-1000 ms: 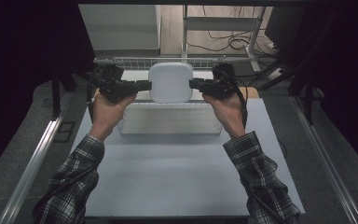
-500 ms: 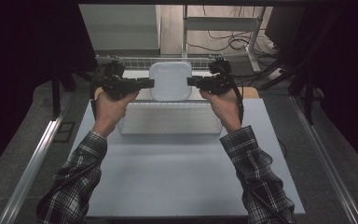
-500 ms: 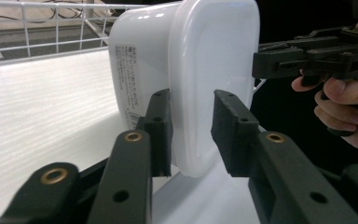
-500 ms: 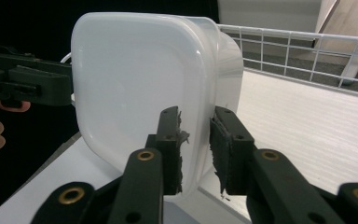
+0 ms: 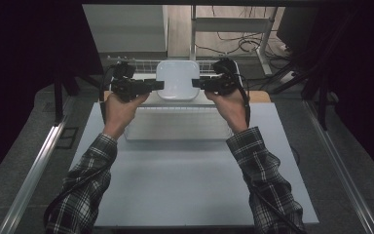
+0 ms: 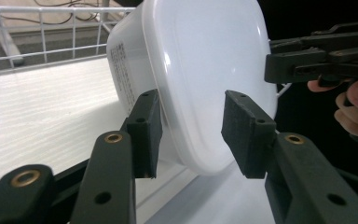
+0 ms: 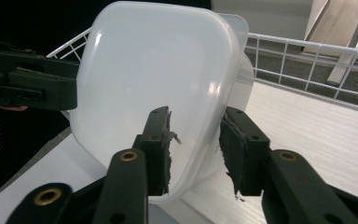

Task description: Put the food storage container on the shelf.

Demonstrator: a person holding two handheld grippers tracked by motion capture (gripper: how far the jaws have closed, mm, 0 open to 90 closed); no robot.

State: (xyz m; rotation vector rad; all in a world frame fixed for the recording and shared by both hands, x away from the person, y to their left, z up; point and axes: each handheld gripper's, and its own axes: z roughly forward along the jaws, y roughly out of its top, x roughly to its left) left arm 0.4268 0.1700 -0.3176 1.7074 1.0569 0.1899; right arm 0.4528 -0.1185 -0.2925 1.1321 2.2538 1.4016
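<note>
You held the left gripper against the left edge of the white lidded plastic container and the right gripper against its right edge, both tools pointing inward at each other across the box. The container stood at the far end of the table, on a white board just in front of a wire rack. In the left gripper view the container's rim sat between your jaws with a gap on the lid side (the jaws had just been opening), so that gripper was released, not clamped. In the right gripper view the rim likewise lay between the pads, whose jaws had also just been opening, with clearance on one side: released as well.
</note>
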